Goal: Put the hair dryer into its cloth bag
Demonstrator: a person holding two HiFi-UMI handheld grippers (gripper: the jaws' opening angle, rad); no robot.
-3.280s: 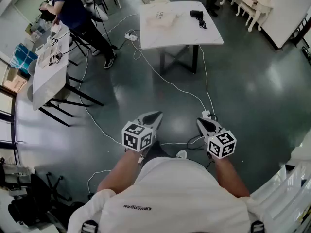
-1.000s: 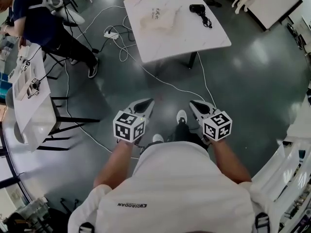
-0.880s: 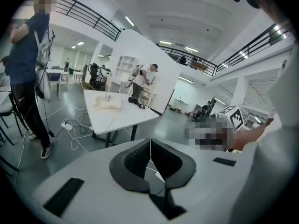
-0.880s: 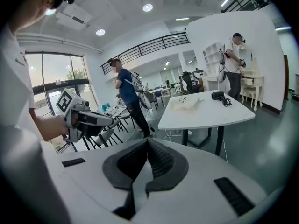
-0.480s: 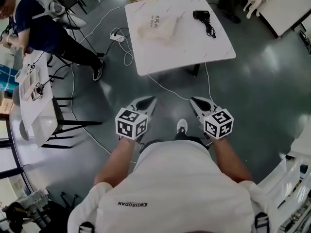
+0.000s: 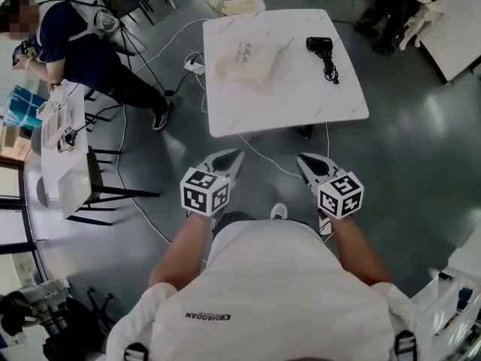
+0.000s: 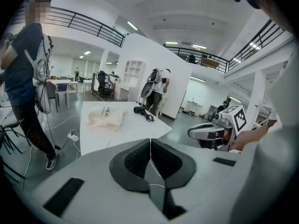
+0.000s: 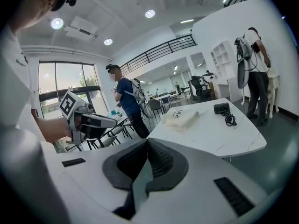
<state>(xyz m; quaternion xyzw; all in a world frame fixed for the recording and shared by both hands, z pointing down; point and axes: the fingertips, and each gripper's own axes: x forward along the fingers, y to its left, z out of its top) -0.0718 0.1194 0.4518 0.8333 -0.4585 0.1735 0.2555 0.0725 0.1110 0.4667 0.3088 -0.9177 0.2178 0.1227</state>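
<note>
On the white counter (image 6: 301,111) ahead: black hair dryer (image 6: 319,45) with its cord (image 6: 329,70), lying apart from the flat cloth bag (image 6: 244,60). Closed and empty, short of the counter: left gripper (image 6: 237,155), right gripper (image 6: 303,159). Nothing done yet; grasping and bagging to come.

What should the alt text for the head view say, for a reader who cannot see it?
Seen from above, a person holds the left gripper and right gripper, both shut and empty, over a floor short of a white table. On the table a cream cloth bag and a black hair dryer with its cord lie apart. Another person stands at left.
</note>
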